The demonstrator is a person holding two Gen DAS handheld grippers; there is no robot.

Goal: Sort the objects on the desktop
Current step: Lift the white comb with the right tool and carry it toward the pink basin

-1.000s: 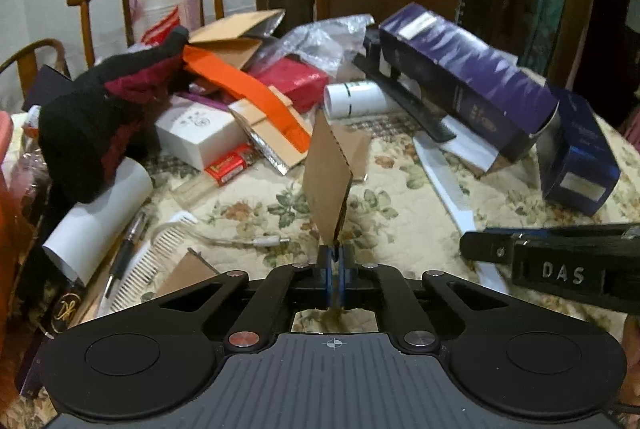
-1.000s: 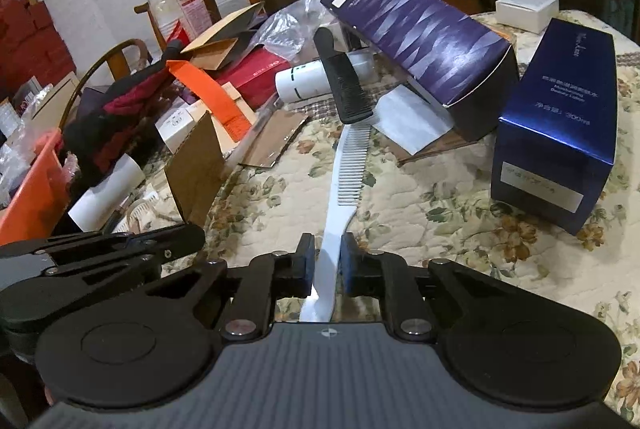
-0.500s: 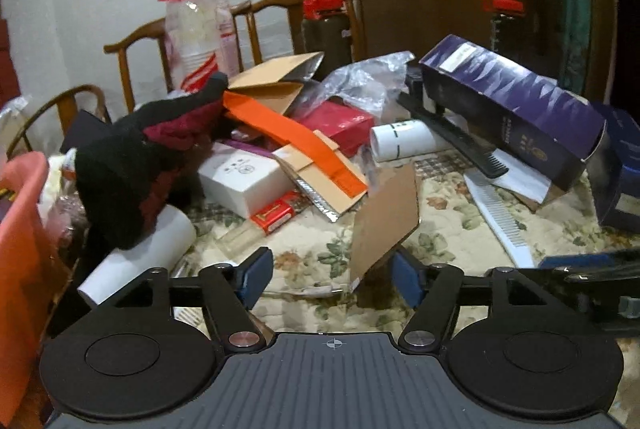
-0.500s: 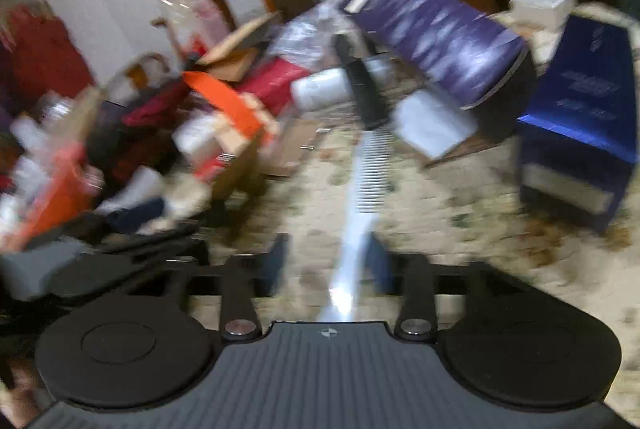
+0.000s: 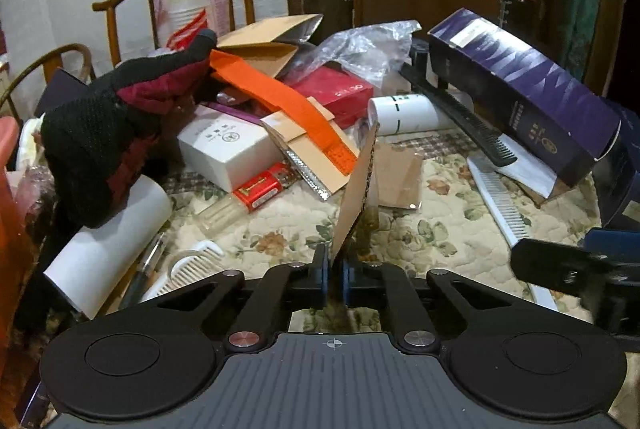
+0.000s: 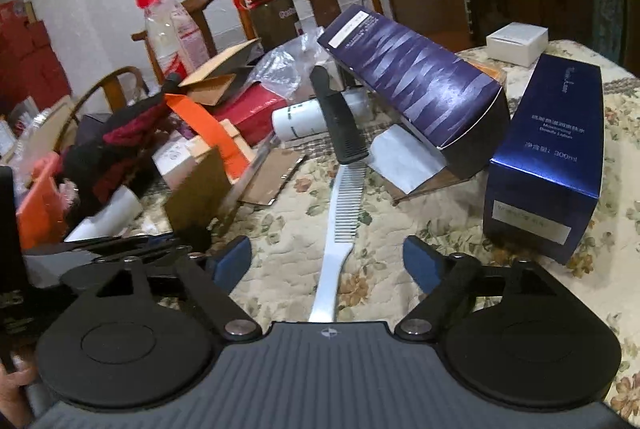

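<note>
Your left gripper [image 5: 335,279] is closed down on the lower edge of a brown cardboard piece [image 5: 357,189], which stands nearly upright and edge-on between the jaws, lifted above the floral tablecloth [image 5: 408,233]. From the right wrist view the same piece shows as a brown panel at the left, in front of the clutter. Your right gripper [image 6: 327,261] is spread wide and holds nothing; the white comb [image 6: 340,225] lies flat on the cloth directly between its blue pads, handle toward you, its toothed end reaching up to the black comb [image 6: 340,121], which leans against the purple box [image 6: 416,85]. The blue box [image 6: 548,157] lies just beside the purple one on the right. Assessment: the step in hand appears to be a double one, the cardboard already secured for removal while the white comb is lined up for pickup. No sorting destination can be identified with confidence; an orange container [image 6: 38,205] shows at the far left, but whether it is the target cannot be told. The next move calls for you to bring the right jaws down around the comb's narrow handle and close squarely, since it is thin and lies flat on soft quilting. Keep the cardboard clear of the right gripper, which sits near it.
</note>
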